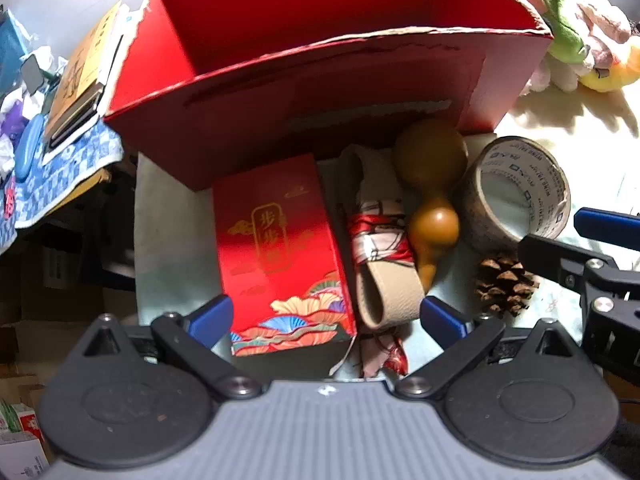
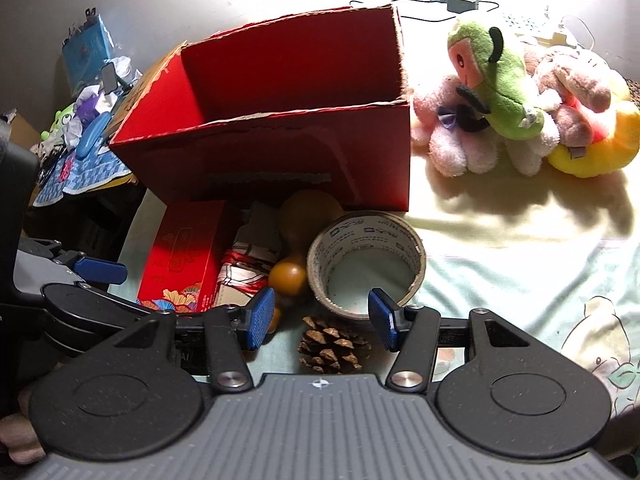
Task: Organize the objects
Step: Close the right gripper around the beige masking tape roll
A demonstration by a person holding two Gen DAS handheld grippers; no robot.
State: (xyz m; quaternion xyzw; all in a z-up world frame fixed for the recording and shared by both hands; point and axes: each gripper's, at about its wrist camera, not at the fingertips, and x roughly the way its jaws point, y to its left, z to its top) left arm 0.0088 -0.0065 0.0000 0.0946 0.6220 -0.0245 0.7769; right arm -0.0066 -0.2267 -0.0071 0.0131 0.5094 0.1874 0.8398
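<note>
**Bed-top lot: red carton and five loose items, both grippers empty**

1. Big red cardboard box (image 1: 340, 60), top open, inside bare. It stands beyond the fingertips of both grippers, on a pale sheet (image 2: 500, 280).

2. Pile of soft toys (image 2: 520, 100), green, pink and yellow. It sits beyond the right gripper's jaws and off to their right, beside the big box.

3. Small red gift box (image 1: 280, 248), printed with gold and fan patterns. It lies flat between the wide-spread jaws of the left gripper (image 1: 326, 316), nearer the left finger; no pad presses on it.

4. Roll of tape (image 2: 366, 260), lying with its hole up. It sits just ahead of the right gripper (image 2: 322, 318), between the lines of its two fingers.

5. Beige strap (image 1: 380, 256), folded in a loop and bound with a red-and-white scarf. It lies just inside the left gripper's right finger, touching the gift box.

6. Brown gourd (image 1: 430, 196), lying with its narrow end toward the left gripper, between the strap and the tape.

7. Pine cone (image 2: 332, 346), directly between the right gripper's jaws, which stand apart with clear space on both sides of it.
</note>
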